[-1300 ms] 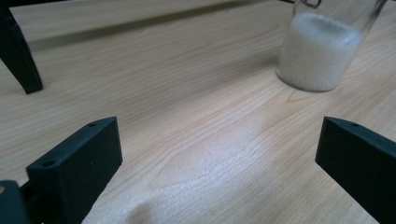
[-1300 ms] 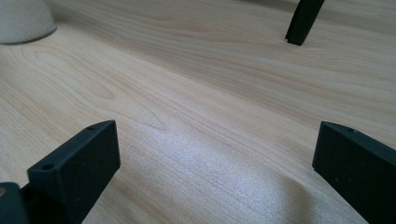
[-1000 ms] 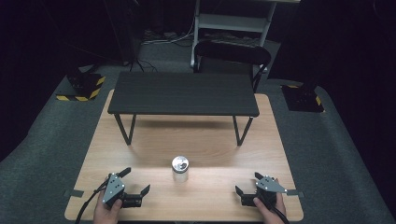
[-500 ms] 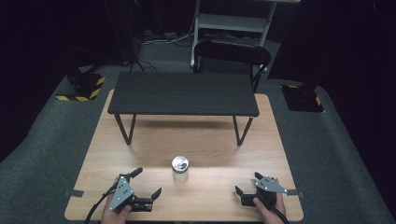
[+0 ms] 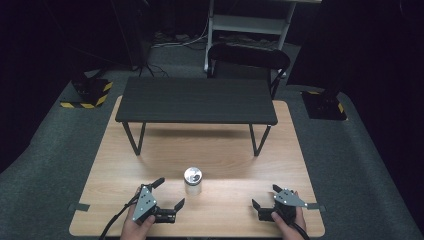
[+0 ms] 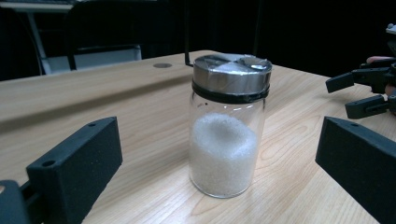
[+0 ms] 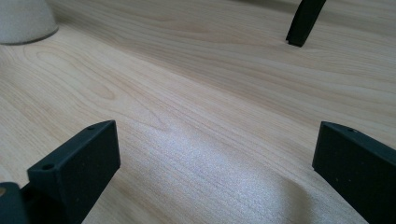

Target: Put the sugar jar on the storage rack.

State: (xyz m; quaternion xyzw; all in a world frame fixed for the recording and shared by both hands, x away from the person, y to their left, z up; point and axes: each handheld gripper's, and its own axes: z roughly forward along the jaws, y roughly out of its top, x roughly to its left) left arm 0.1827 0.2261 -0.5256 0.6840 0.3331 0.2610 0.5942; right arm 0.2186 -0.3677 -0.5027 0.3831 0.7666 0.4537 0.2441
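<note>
Left claw (image 5: 169,194): spread wide, gripping nothing; low and left of centre in the high view, jaws aimed toward the jar.
Right claw (image 5: 266,199): also spread wide and empty; low right in the high view, resting by the desk's near edge.
Jar (image 5: 193,181): glass, metal-capped, partly filled with white grains; upright on the desk, centre of the lower half in the high view.
Jar seen along the left claw (image 6: 228,126): dead centre between the two black jaws, not touched by either, gap on both sides.
Long axis: vertical, so likely a sideways pinch on the glass body under the cap.
Nearer hand: the left, just beside the jar; the right well apart, its view catching only a pale blur at upper left, probably the jar's base.
Desk (image 5: 220,155): light wood, bare around the jar.
Black bench (image 5: 196,100): upper middle of the high view, standing on the desk beyond the jar.
</note>
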